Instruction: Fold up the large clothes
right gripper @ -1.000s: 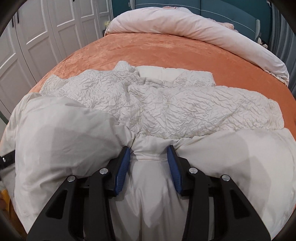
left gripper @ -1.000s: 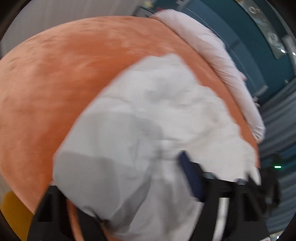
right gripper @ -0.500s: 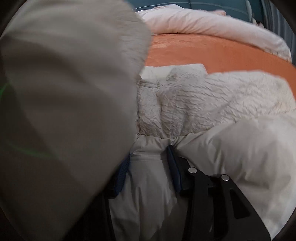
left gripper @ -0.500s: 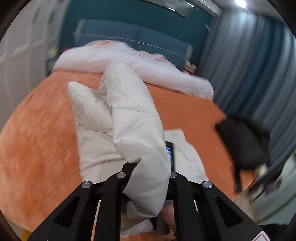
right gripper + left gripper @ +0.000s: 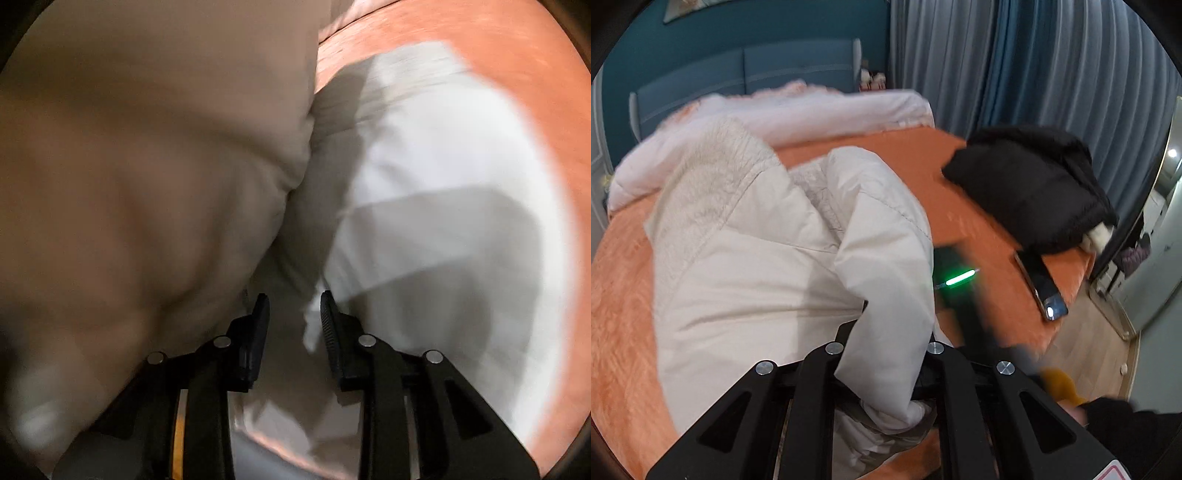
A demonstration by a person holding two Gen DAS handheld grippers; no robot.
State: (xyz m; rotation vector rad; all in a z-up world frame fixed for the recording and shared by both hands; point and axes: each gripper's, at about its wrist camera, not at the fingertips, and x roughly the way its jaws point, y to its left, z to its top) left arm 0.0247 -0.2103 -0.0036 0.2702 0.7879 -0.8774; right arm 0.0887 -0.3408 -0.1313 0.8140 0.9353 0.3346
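Note:
A large cream padded jacket [image 5: 750, 258] lies on the orange bed cover [image 5: 620, 295], partly folded over itself. My left gripper [image 5: 886, 332] is shut on a sleeve or edge of it [image 5: 886, 258], which drapes between the fingers and hides the pads. The right gripper [image 5: 956, 280] shows blurred with a green light just right of that fold. In the right wrist view my right gripper [image 5: 293, 317] has a bunch of the jacket [image 5: 424, 221] between its ribbed pads; a raised fold [image 5: 147, 166] fills the left of that blurred view.
A black garment [image 5: 1027, 192] lies on the bed's right corner with a phone [image 5: 1039, 284] beside it near the edge. A rolled white duvet [image 5: 820, 114] lies by the blue headboard [image 5: 746, 77]. Grey-blue curtains [image 5: 1015, 62] hang at the right; wooden floor [image 5: 1086, 343] lies beyond the bed corner.
My left gripper has swung the jacket edge rightward across the garment; its view now faces the curtains and black garment. The right view has tilted and the raised fold covers more of it.

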